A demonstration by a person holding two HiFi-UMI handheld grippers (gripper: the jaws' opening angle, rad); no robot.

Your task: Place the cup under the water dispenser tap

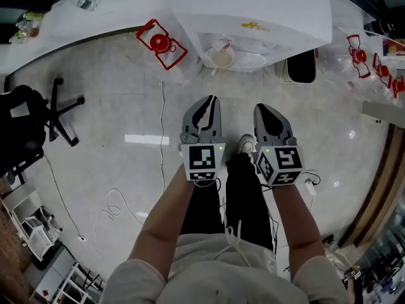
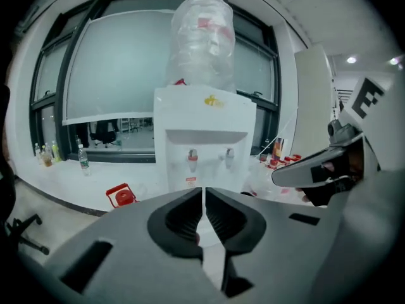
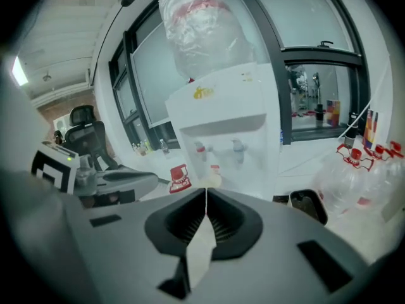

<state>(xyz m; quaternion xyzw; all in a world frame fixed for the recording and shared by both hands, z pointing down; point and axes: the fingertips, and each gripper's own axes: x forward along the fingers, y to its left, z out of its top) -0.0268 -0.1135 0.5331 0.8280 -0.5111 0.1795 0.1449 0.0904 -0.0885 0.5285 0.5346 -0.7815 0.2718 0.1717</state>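
Observation:
The white water dispenser [image 1: 253, 11] stands ahead of me, with a clear jug [image 2: 202, 40] on top. Its red tap [image 2: 192, 156] and its second tap [image 2: 229, 154] hang over a recess. A pale cup [image 1: 222, 57] sits on the tray below the taps, and it also shows just over my right jaws [image 3: 214, 180]. My left gripper [image 1: 211, 100] and right gripper [image 1: 261, 107] are side by side in front of my legs, short of the dispenser. Both left gripper [image 2: 204, 192] and right gripper [image 3: 205, 195] are shut with nothing between the jaws.
A red bottle carrier [image 1: 161, 43] lies left of the dispenser and a black bin [image 1: 302, 65] stands to its right. A black office chair [image 1: 31, 122] is at far left. Cables [image 1: 114, 204] trail on the floor. Empty large bottles [image 3: 354, 176] lie at the right.

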